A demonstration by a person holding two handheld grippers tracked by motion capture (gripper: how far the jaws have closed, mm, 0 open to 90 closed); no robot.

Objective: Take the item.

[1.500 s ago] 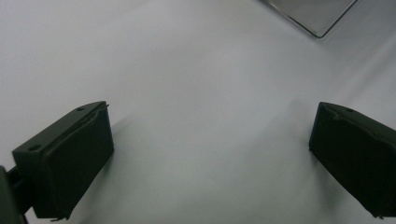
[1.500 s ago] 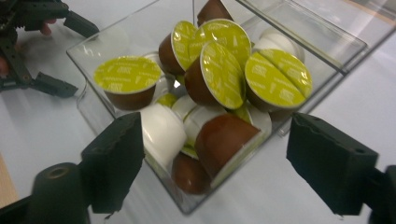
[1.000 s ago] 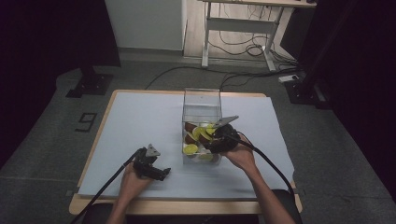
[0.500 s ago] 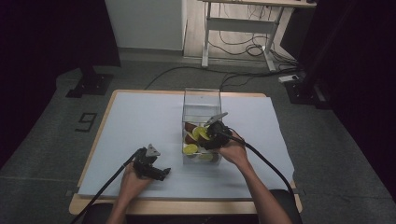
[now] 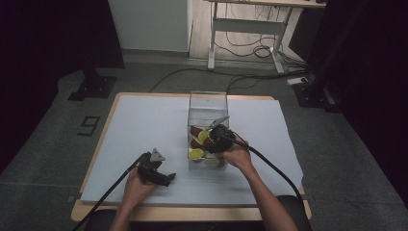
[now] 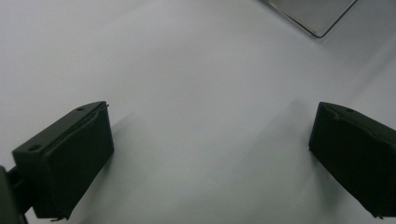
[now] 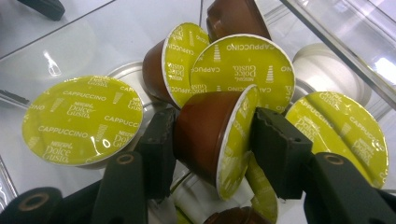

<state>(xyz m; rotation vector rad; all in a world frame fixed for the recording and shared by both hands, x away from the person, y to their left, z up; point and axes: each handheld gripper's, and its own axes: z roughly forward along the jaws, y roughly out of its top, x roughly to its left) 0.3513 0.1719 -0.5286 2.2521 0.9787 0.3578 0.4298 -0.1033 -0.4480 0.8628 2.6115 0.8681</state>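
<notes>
One brown capsule (image 7: 210, 135), lime-green foil lid

Glossy foil-lidded capsules (image 7: 84, 119), clear plastic box (image 5: 208, 103)

right gripper (image 7: 212, 135) | jaws closing on capsule (image 7: 212, 137) (seemingly touching)

one clear box (image 5: 208, 103), two claws (image 5: 166, 179) (image 7: 212, 135).
</notes>
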